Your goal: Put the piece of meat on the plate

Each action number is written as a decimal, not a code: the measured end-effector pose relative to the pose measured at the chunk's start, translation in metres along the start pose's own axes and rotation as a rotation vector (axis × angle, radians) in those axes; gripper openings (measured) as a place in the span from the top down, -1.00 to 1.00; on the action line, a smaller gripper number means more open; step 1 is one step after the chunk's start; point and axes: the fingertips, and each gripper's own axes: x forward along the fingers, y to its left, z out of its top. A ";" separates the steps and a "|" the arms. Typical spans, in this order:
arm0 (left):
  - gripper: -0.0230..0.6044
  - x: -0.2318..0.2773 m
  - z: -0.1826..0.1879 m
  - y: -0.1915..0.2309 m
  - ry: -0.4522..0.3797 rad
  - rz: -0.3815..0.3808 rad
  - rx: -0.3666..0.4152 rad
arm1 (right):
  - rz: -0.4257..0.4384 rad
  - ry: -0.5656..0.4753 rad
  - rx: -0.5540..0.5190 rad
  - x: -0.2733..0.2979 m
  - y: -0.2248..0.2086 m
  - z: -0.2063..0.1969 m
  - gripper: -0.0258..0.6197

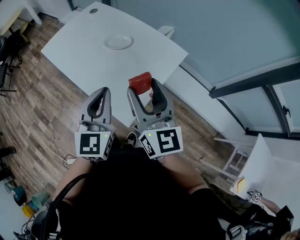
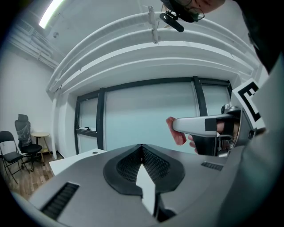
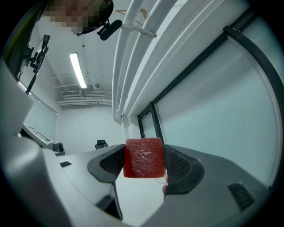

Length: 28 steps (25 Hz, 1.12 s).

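Observation:
My right gripper [image 1: 145,87] is shut on a red block of meat [image 1: 140,82], held up in the air near the table's near edge. Seen from the right gripper view, the meat [image 3: 143,158] fills the gap between the two dark pads. The left gripper view shows it as a red slab [image 2: 176,131] at the right gripper's tip. A white plate [image 1: 118,42] lies on the white table [image 1: 79,42], well beyond both grippers. My left gripper [image 1: 101,94] is shut and holds nothing; its pads [image 2: 153,163] meet at the tips.
The table has a small round hole [image 1: 93,10] near its far corner. Wooden floor [image 1: 42,98] runs along the left. A white stool [image 1: 233,157] and a white board [image 1: 272,168] stand to the right, below a glass wall [image 1: 234,33]. Office chairs [image 2: 20,142] stand at a distance.

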 end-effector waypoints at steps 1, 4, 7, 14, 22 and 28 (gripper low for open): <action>0.92 0.002 0.000 0.001 0.003 0.001 -0.003 | 0.000 0.002 0.001 0.002 -0.002 0.000 0.06; 0.92 0.009 -0.003 0.002 0.012 -0.005 -0.009 | -0.007 0.013 0.004 0.008 -0.007 -0.002 0.07; 0.92 0.014 -0.006 0.003 0.010 -0.016 -0.012 | -0.013 0.017 -0.001 0.011 -0.009 -0.005 0.06; 0.92 0.048 -0.007 0.015 0.014 -0.052 -0.023 | -0.044 0.025 -0.004 0.035 -0.021 -0.007 0.07; 0.92 0.086 -0.007 0.052 0.008 -0.104 -0.039 | -0.088 0.045 -0.014 0.082 -0.023 -0.014 0.07; 0.92 0.113 -0.008 0.081 0.017 -0.142 -0.058 | -0.120 0.056 -0.025 0.122 -0.020 -0.018 0.07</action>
